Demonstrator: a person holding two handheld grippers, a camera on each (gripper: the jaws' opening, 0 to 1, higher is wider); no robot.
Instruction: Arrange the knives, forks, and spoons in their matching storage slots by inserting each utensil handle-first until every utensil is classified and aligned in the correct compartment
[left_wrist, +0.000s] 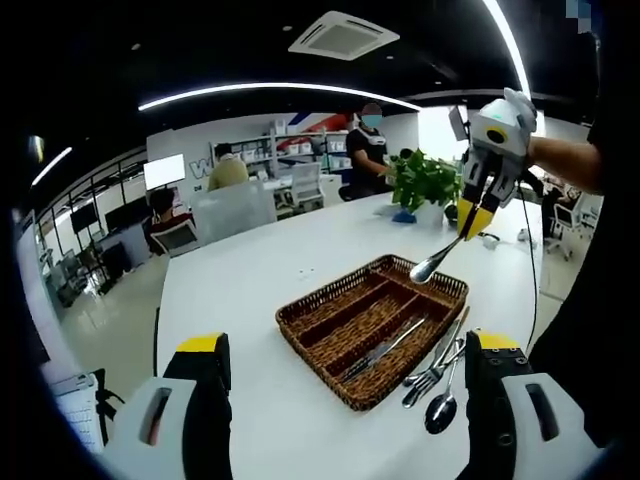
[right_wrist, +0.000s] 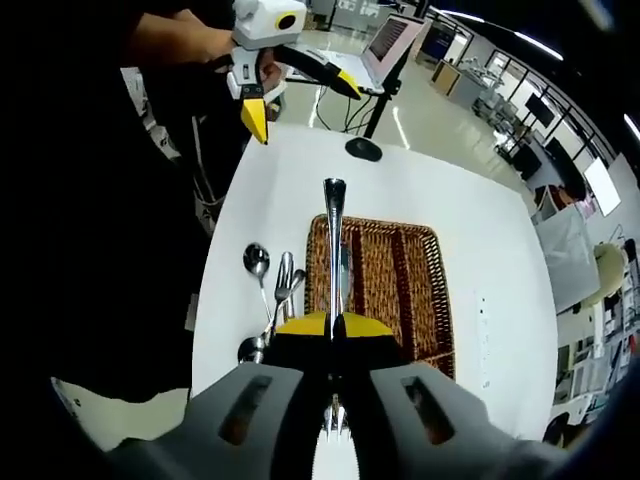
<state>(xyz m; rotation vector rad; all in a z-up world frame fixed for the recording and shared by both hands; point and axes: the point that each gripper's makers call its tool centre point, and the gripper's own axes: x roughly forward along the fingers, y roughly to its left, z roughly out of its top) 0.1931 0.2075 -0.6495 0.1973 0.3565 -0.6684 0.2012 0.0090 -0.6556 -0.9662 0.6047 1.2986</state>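
Observation:
A brown wicker tray (left_wrist: 322, 310) (right_wrist: 400, 270) with long slots lies on the white table (left_wrist: 240, 290). A knife (left_wrist: 383, 350) lies in one slot. Beside the tray's long side rest loose forks (left_wrist: 432, 372) (right_wrist: 285, 282) and spoons (left_wrist: 441, 410) (right_wrist: 256, 260). My right gripper (right_wrist: 334, 322) (left_wrist: 474, 222) is shut on a spoon (right_wrist: 334, 235) (left_wrist: 432, 264), held in the air above the tray with its bowl pointing away from the jaws. My left gripper (left_wrist: 350, 343) (right_wrist: 285, 100) hovers open and empty near the table's end.
A potted plant (left_wrist: 425, 180) stands at the table's far end. People sit at desks behind it. A laptop on a stand (right_wrist: 392, 40) with a round base (right_wrist: 363, 150) is off the other end. The person's arm (left_wrist: 565, 165) holds the right gripper.

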